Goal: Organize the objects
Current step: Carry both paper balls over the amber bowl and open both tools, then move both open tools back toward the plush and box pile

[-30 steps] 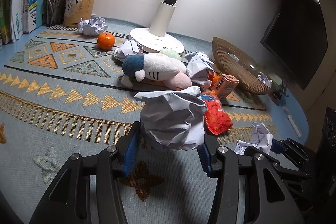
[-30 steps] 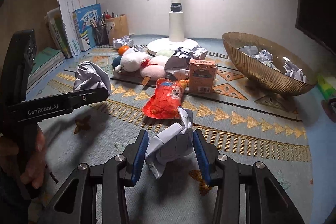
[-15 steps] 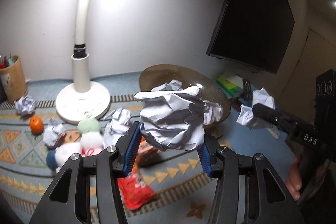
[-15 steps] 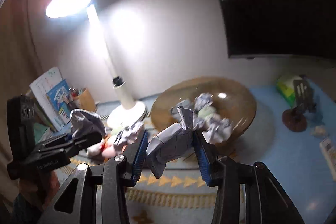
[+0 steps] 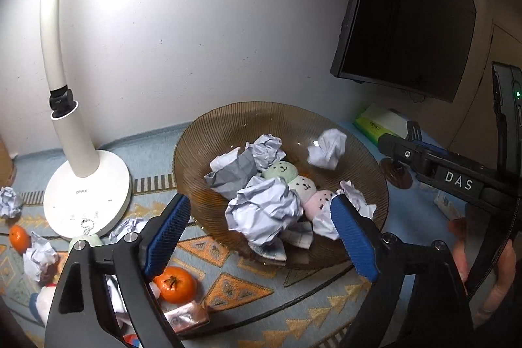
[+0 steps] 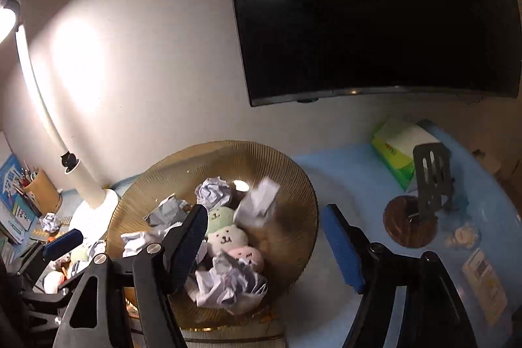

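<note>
My left gripper point(image 5: 261, 230) is open above the near rim of the ribbed amber bowl point(image 5: 228, 126). A big crumpled paper ball point(image 5: 264, 214) sits loose between its fingers, over the bowl. A smaller paper ball point(image 5: 328, 149) is in the air above the bowl's far side. My right gripper point(image 6: 266, 247) is open over the same bowl point(image 6: 293, 178), and a blurred paper ball point(image 6: 259, 201) drops ahead of it. The bowl holds several paper balls and a pastel plush toy point(image 5: 293, 181).
A white lamp point(image 5: 88, 194) stands left of the bowl. Two oranges point(image 5: 176, 284) point(image 5: 19, 238), loose paper balls point(image 5: 39, 256) and a small box point(image 5: 186, 317) lie on the patterned mat. A green tissue box point(image 6: 398, 149) and phone stand point(image 6: 424, 204) sit right. A dark monitor point(image 6: 375, 8) hangs behind.
Both grippers have swung from the mat to above the bowl and opened. Each has let go of its paper ball, which now falls into the bowl.
</note>
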Demonstrator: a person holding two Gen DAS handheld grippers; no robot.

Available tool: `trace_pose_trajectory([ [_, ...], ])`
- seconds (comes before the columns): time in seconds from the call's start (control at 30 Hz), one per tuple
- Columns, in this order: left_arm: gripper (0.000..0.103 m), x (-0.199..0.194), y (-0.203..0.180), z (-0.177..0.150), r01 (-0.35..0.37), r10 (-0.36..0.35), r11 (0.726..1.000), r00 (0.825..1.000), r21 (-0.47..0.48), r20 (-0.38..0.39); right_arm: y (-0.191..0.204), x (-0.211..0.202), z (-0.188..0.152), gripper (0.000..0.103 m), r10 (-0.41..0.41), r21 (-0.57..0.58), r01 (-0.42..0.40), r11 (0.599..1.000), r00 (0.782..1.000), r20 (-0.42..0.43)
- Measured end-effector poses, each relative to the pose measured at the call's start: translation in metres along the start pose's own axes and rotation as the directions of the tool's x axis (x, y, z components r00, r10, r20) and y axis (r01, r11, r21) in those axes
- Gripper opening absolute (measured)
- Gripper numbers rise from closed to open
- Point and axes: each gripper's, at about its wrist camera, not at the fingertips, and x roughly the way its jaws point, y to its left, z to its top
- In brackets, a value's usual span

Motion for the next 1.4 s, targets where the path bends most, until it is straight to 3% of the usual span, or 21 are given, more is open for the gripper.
trace_pose_trajectory([
  [0.27, 0.088, -0.101, 0.033, -0.042, -0.036, 0.040, 0.998, 0.996, -0.048, 0.077, 0.028, -0.069, -0.047, 0.071, 0.140, -0.020, -0.140, 0.990, 0.990, -0.014],
  [0.3, 0.090, -0.115, 0.040, -0.050, -0.055, 0.060, 0.997, 0.994, -0.063, 0.091, 0.035, -0.076, -0.053, 0.072, 0.154, -0.025, -0.155, 0.988, 0.988, -0.018],
  [0.37, 0.102, -0.142, 0.055, -0.067, -0.091, 0.103, 0.991, 0.988, -0.102, 0.118, 0.049, -0.085, -0.067, 0.074, 0.194, -0.016, -0.194, 0.981, 0.981, -0.032],
  [0.4, 0.103, -0.153, 0.064, -0.078, -0.108, 0.125, 0.986, 0.984, -0.129, 0.129, 0.055, -0.084, -0.075, 0.079, 0.212, -0.008, -0.213, 0.977, 0.976, -0.042],
  [0.5, 0.103, -0.169, 0.098, -0.111, -0.173, 0.197, 0.963, 0.975, -0.206, 0.101, 0.073, -0.073, -0.107, 0.083, 0.229, 0.011, -0.229, 0.973, 0.969, -0.095],
  [0.57, 0.103, -0.168, 0.119, -0.136, -0.258, 0.279, 0.936, 0.959, -0.239, 0.057, 0.082, -0.057, -0.130, 0.083, 0.231, 0.014, -0.232, 0.973, 0.964, -0.132],
  [0.63, 0.102, -0.161, 0.139, -0.160, -0.333, 0.346, 0.908, 0.938, -0.255, 0.005, 0.087, -0.046, -0.152, 0.083, 0.164, 0.005, -0.165, 0.986, 0.980, -0.110],
  [0.7, 0.103, -0.156, 0.153, -0.176, -0.324, 0.334, 0.902, 0.943, -0.284, -0.016, 0.091, -0.040, -0.160, 0.082, 0.071, -0.016, -0.074, 0.997, 0.991, -0.109],
  [0.73, 0.102, -0.154, 0.160, -0.179, -0.301, 0.302, 0.900, 0.952, -0.316, -0.049, 0.094, -0.046, -0.159, 0.082, 0.068, -0.036, -0.070, 0.997, 0.995, -0.075],
  [0.77, 0.102, -0.156, 0.165, -0.179, -0.274, 0.282, 0.898, 0.959, -0.345, -0.030, 0.095, -0.052, -0.159, 0.085, 0.068, -0.047, -0.069, 0.996, 0.997, -0.036],
  [0.83, 0.102, -0.163, 0.170, -0.177, -0.264, 0.289, 0.888, 0.957, -0.376, 0.011, 0.098, -0.051, -0.161, 0.095, 0.037, -0.068, -0.040, 0.997, 0.999, -0.036],
  [1.03, 0.102, -0.167, 0.185, -0.186, -0.213, 0.252, 0.857, 0.967, -0.470, 0.022, 0.130, -0.041, -0.169, 0.095, -0.052, -0.238, 0.038, 0.971, 0.997, -0.054],
  [1.13, 0.102, -0.167, 0.186, -0.188, -0.206, 0.246, 0.854, 0.969, -0.477, 0.022, 0.138, -0.042, -0.171, 0.101, -0.066, -0.282, 0.051, 0.958, 0.997, -0.042],
  [1.4, 0.102, -0.162, 0.182, -0.186, -0.217, 0.244, 0.865, 0.970, -0.452, 0.002, 0.131, -0.038, -0.170, 0.101, -0.052, -0.248, 0.034, 0.968, 0.996, -0.070],
])
